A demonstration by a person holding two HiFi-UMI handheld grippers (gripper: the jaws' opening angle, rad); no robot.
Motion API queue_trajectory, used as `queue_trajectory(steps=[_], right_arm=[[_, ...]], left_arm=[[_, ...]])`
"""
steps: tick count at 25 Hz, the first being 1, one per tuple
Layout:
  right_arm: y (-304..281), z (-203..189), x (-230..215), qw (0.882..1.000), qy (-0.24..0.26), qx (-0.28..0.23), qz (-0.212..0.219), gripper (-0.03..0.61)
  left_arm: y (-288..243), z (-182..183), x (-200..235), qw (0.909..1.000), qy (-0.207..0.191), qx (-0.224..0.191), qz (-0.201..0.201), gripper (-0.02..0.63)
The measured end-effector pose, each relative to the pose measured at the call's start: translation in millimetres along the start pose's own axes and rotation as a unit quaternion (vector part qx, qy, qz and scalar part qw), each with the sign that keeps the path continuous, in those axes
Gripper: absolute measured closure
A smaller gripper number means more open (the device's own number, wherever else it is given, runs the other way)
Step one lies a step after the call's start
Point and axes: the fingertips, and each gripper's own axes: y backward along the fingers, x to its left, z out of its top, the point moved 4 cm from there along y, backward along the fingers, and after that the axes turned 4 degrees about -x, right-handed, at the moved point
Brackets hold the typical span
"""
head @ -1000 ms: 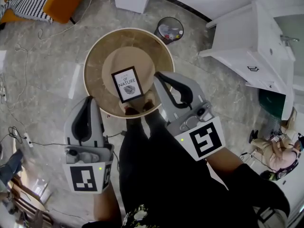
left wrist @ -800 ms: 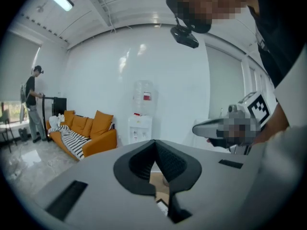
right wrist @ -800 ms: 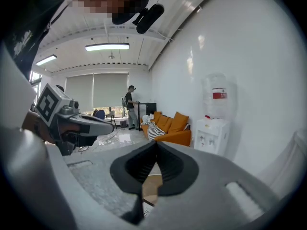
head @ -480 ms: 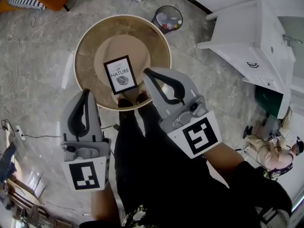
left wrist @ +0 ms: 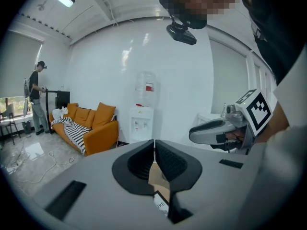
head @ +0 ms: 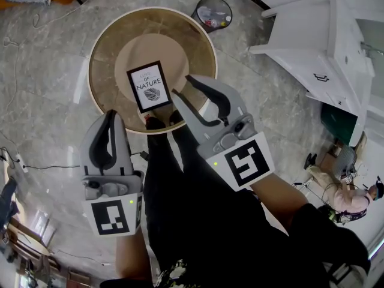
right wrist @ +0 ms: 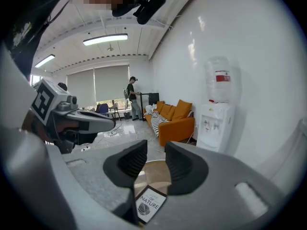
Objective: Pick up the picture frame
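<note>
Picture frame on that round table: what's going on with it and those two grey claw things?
A person stands over a round table, holding a two-jaw gripper in each hand. The picture frame lies flat on the table, not yet touched. The right gripper hangs just beside the frame; its jaws have just been opening and stand apart with nothing gripped. The left gripper is shut and empty, near the table's close edge.
</note>
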Motion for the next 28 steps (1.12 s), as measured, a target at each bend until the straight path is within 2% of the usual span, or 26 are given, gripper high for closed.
queue_trajectory(steps=[5,7,17,28], right_arm=[[-7.3,-19.0,-4.9,1.0,0.006,0.02,-0.006,0.459],[-10.9,-31.2,-7.1,0.999,0.007,0.038,-0.009,0.458],[-27.9,-105.7,-12.2,0.995,0.005,0.097,-0.023,0.457],[-41.0,-163.7,-17.9,0.99,0.0,0.14,-0.011,0.458]], left_arm=[[-5.9,-25.4,1.9,0.9994,0.022,0.025,-0.001,0.534],[-9.4,-34.8,3.3,0.9991,0.027,0.033,0.004,0.526],[-18.6,-111.9,25.6,0.993,0.027,0.111,0.031,0.518],[-28.6,-166.9,23.1,0.9879,0.042,0.143,0.041,0.518]])
